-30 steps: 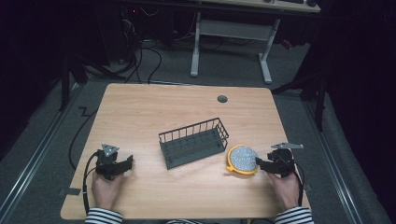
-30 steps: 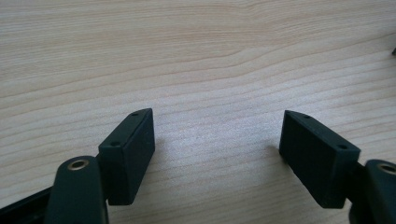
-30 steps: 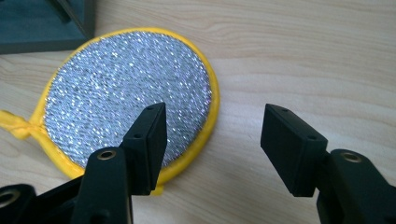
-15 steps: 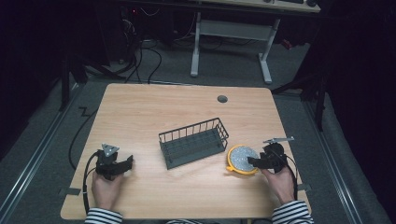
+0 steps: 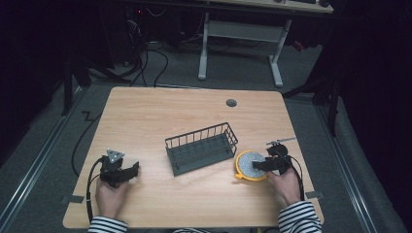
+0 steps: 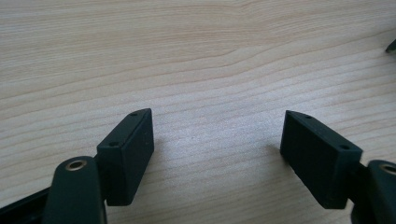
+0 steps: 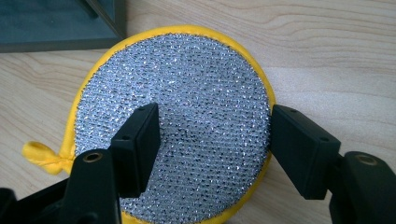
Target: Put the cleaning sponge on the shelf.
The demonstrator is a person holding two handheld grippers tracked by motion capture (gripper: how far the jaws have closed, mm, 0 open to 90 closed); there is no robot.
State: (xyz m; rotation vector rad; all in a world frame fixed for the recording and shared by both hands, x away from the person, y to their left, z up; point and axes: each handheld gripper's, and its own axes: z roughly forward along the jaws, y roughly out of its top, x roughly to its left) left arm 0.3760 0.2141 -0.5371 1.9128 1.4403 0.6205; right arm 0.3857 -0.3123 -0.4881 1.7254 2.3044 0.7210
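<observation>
1. On the pale wooden table (image 5: 160, 116), the largest thing is the dark wire basket with a solid floor (image 5: 200, 148). It stands near the middle, its long side running slantwise from lower left to upper right in the high view.

2. Just beside the basket's right end lies the round scouring pad with a silver mesh face and a yellow fabric rim (image 5: 248, 164). It lies flat on the wood, close to the basket but apart from it. In the right gripper view the pad (image 7: 187, 116) has the basket's corner at the upper left and a small yellow hanging loop (image 7: 41, 156) sticking out at the lower left.

3. The right gripper (image 5: 266, 165) is the one at work. It reaches in from the pad's right side, pointing left across the table. Its jaws stand wide apart, straddling the near part of the disc: one sits over the mesh, the other at the yellow rim. Nothing is clamped yet, and I cannot tell whether the jaw tips touch the pad.

4. The pad lies straight ahead of and under the right gripper, and being round it offers no long axis to line up with.

5. The left gripper (image 5: 127, 171) rests well apart at the table's left, jaws wide over bare wood (image 6: 215, 70), holding nothing.
</observation>
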